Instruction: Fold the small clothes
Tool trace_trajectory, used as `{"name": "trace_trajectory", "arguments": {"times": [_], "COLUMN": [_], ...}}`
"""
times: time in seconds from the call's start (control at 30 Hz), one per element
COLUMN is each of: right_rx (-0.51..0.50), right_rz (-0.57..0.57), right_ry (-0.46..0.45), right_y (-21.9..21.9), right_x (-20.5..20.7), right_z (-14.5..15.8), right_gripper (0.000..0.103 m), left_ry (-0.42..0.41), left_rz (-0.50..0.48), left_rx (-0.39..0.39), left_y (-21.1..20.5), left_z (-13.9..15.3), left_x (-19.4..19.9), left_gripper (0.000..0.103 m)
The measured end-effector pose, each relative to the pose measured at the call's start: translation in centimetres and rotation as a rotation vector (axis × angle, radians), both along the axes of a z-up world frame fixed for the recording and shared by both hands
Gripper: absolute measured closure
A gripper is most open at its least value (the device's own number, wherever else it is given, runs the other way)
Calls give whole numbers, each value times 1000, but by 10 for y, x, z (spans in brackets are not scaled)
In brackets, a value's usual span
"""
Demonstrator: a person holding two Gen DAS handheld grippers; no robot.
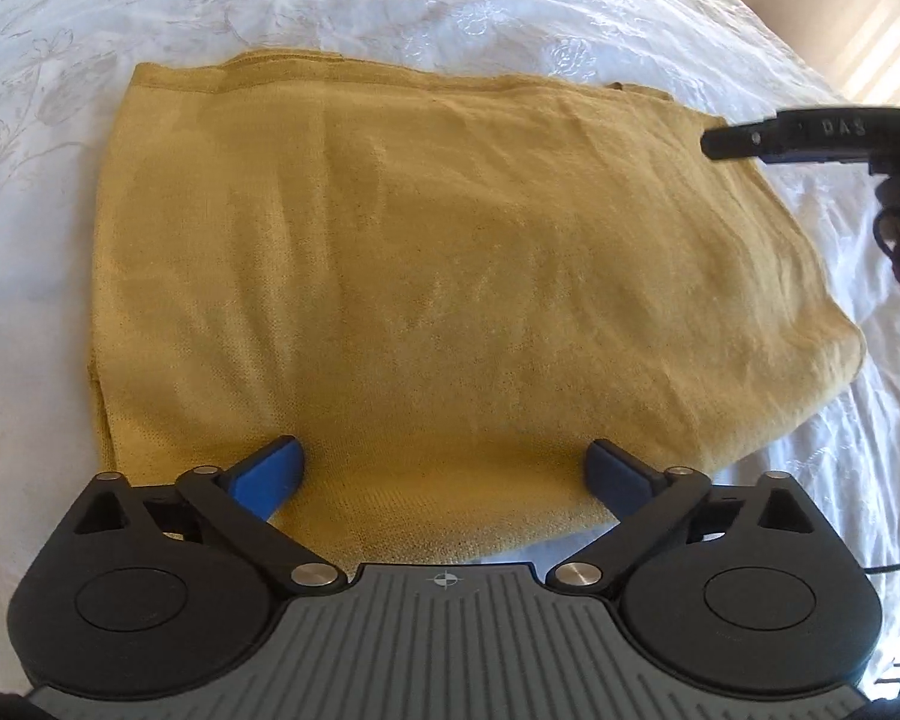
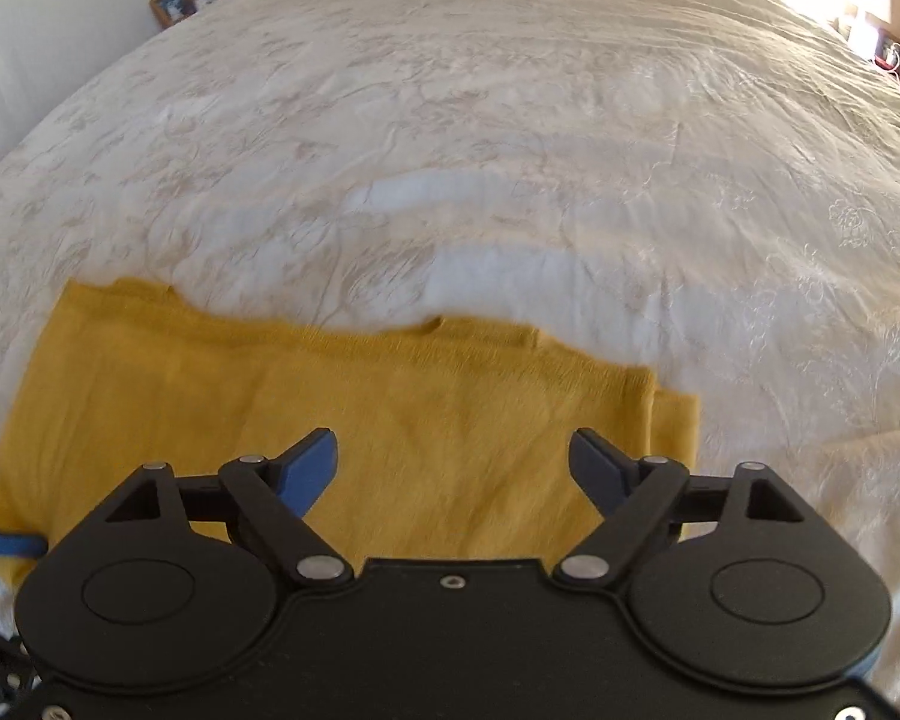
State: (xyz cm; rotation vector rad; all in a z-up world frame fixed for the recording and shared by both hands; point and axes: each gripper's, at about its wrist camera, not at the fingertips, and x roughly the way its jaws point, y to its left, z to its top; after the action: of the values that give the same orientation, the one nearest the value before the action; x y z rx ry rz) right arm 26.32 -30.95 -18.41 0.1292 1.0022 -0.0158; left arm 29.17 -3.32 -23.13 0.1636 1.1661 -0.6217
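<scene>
A mustard-yellow knit garment [image 1: 426, 276] lies on a white bedspread [image 1: 390, 6] embroidered with a pale tone-on-tone floral pattern. The left gripper [image 1: 447, 462] is black with a grey ribbed plate and blue finger pads [image 1: 270, 474]; the right gripper [image 2: 453, 459] is all black, also blue-padded. Wooden-brown picture frames [image 2: 177, 3] stand beyond.

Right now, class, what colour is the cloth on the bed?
Mustard yellow, plain; the cloth shows best in the left wrist view.
</scene>
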Motion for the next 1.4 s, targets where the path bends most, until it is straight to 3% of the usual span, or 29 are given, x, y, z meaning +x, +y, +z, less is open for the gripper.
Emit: {"name": "trace_trajectory", "arguments": {"times": [0.2,0.4,0.57,0.67,0.77,1.0,1.2,1.4], "right_rx": [-59,25,63,75,91,122,205,315], "right_rz": [2,-164,-223,-247,-270,-296,-295,-245], "right_ry": [139,204,179,166,155,108,44,3], "right_y": [27,6,-3,-5,-9,-17,-41,-70], "right_x": [-56,-97,-104,-109,-113,-132,-143,-133], "right_z": [-25,-38,-30,-26,-25,-8,7,8], "right_gripper": [5,1,1,1,1,1,1,1], "left_ry": [-24,-9,64,30,-15,-62,-27,-31], "left_rz": [-1,-30,35,77,85,150,128,137], "left_rx": [27,46,-63,-130,-144,-79,84,168], "left_y": [3,15,27,24,6,-43,-64,-76], "left_z": [2,3,29,53,62,44,5,-3], "left_x": [-12,-27,-23,-15,2,47,64,65], "left_gripper": [0,0,1,0,1,1,0,0]}}
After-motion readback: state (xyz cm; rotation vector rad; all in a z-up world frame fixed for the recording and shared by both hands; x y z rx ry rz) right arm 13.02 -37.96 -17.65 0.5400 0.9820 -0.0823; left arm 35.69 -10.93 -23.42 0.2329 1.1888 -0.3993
